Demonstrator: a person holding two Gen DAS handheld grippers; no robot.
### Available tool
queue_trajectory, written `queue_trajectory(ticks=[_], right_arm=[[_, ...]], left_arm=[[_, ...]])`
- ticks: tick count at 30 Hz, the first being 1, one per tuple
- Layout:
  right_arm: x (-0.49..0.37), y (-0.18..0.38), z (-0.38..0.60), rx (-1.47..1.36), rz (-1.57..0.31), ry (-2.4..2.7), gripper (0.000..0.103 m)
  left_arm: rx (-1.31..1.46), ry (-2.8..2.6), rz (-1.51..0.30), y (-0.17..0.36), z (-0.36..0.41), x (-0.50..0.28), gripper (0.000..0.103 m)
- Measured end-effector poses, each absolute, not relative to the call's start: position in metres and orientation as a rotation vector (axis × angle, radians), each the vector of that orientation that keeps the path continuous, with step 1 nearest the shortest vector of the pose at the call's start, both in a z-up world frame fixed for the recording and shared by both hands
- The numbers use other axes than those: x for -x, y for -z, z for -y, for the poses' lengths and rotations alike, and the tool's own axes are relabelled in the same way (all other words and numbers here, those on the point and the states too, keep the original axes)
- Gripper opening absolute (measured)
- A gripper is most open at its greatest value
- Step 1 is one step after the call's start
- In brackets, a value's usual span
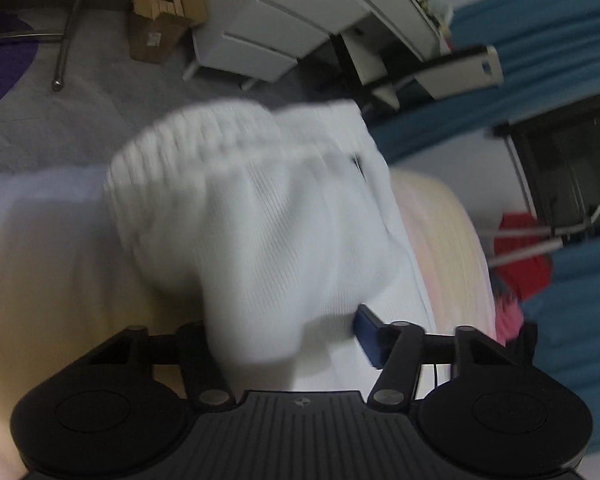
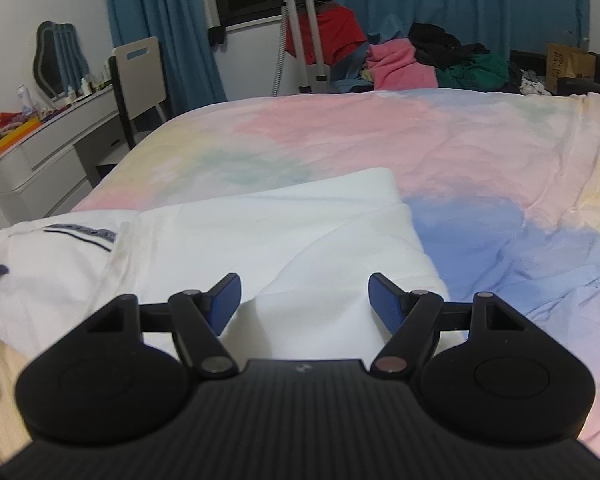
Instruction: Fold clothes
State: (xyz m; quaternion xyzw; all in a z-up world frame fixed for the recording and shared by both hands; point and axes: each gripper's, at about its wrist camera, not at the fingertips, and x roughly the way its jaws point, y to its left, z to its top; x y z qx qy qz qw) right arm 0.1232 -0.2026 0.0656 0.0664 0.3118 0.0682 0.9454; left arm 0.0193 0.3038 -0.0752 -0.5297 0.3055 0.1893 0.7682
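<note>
Grip: left gripper [image 1: 290, 332] has a bunch of the white garment [image 1: 260, 216] between its fingers, closed on the cloth; only one blue pad [image 1: 367, 334] shows, the other is buried in fabric.
Advice: I judge a fold is being carried over, so keep the pinch firm and lay the ribbed hem [image 1: 204, 140] down square, without dragging the layers below.
Right gripper [image 2: 304, 300]: fingers spread wide, holding nothing, hovering low over the garment's near edge; it could pin the lower layer.
Left pose: camera rolled well sideways, lifted cloth hanging in front of it, blurred.
Garment: white cloth [image 2: 236, 240] lies partly doubled at the near side of the pastel bed sheet [image 2: 420, 148].
Beyond: clothes pile [image 2: 420, 64] at the far edge, tripod [image 2: 300, 32], dresser [image 2: 52, 152].
</note>
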Motion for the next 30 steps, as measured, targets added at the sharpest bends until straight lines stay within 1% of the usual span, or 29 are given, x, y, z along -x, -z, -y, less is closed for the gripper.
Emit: queue_trajectory(ticks=[2,3,4,6,7,9,10,14,19,25,27,30], right_arm=[[-0.122,-0.066,0.198,-0.125,-0.63,-0.165,0.072],[-0.122,-0.064,0.195,-0.115,-0.633,-0.176,0.072],[-0.123,-0.062,0.192,-0.104,-0.636,-0.187,0.072],[-0.128,-0.052,0.186,-0.083,-0.676,-0.191,0.072],[-0.132,-0.045,0.184,-0.086,-0.708,-0.191,0.072],[-0.138,-0.034,0.184,-0.103,-0.742,-0.182,0.073],[-0.138,-0.032,0.183,-0.1,-0.738,-0.179,0.073],[-0.138,-0.035,0.183,-0.103,-0.732,-0.166,0.072],[-0.13,-0.046,0.199,-0.138,-0.711,-0.136,0.072],[-0.126,-0.061,0.228,-0.228,-0.659,-0.071,0.072],[-0.126,-0.065,0.239,-0.26,-0.643,-0.048,0.072],[-0.127,-0.069,0.258,-0.313,-0.621,-0.008,0.072]], left_arm=[[1.157,-0.408,-0.653,0.078,-0.308,-0.022,0.05],[1.139,-0.407,-0.654,0.078,-0.307,-0.023,0.045],[1.114,-0.404,-0.652,0.076,-0.305,-0.025,0.043],[1.076,-0.398,-0.643,0.072,-0.299,-0.03,0.031],[1.063,-0.395,-0.637,0.07,-0.297,-0.032,0.028],[1.008,-0.398,-0.619,0.064,-0.287,-0.04,0.018],[0.97,-0.4,-0.605,0.059,-0.281,-0.043,0.017],[0.766,-0.411,-0.536,0.033,-0.255,-0.039,0.014],[0.554,-0.392,-0.4,-0.021,-0.202,-0.035,0.013],[0.264,-0.322,-0.234,-0.082,-0.098,-0.043,0.013],[0.156,-0.289,-0.187,-0.096,-0.053,-0.045,0.013],[0.017,-0.218,-0.147,-0.1,0.023,-0.052,0.013]])
